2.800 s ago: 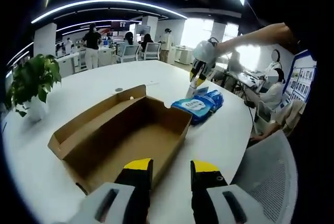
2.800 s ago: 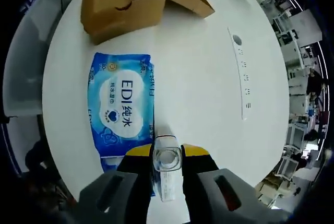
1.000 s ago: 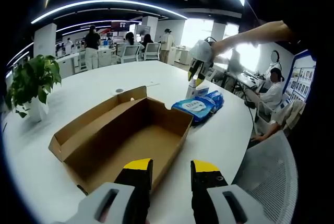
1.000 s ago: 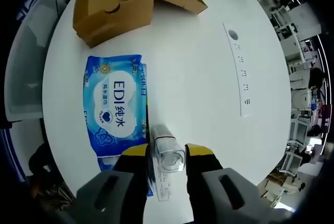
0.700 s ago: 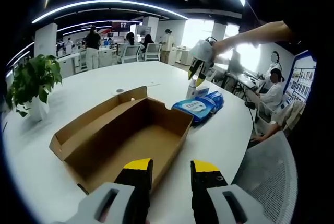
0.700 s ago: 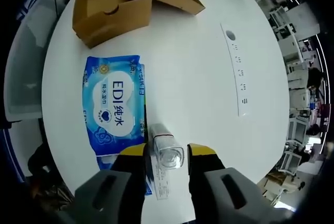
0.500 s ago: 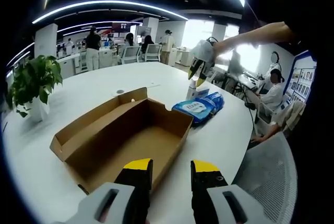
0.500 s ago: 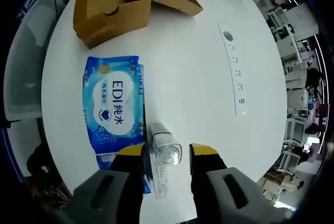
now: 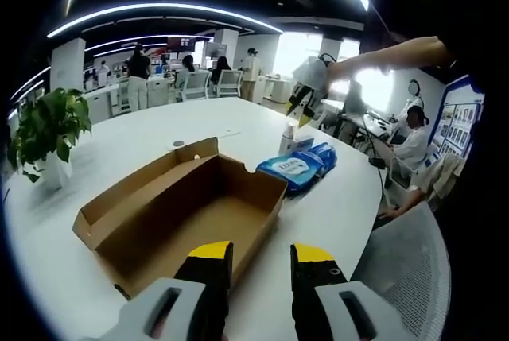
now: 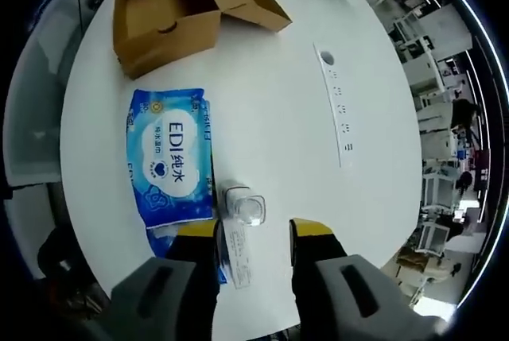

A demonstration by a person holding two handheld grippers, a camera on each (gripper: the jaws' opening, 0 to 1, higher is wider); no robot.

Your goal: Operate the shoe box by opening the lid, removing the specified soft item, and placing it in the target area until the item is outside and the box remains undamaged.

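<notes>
White round table, open-plan office behind. Cardboard shoe box open, apparently empty. Blue wipes pack lies just beside box, outside it. Clear bottle stands touching pack. Right gripper hovers above bottle, jaws apart; left gripper unclenched, holding nothing.

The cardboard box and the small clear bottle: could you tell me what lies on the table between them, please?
In the right gripper view, the blue wipes pack lies flat between the cardboard box and the small clear bottle, touching neither the box nor, as far as shows, the bottle.
</notes>
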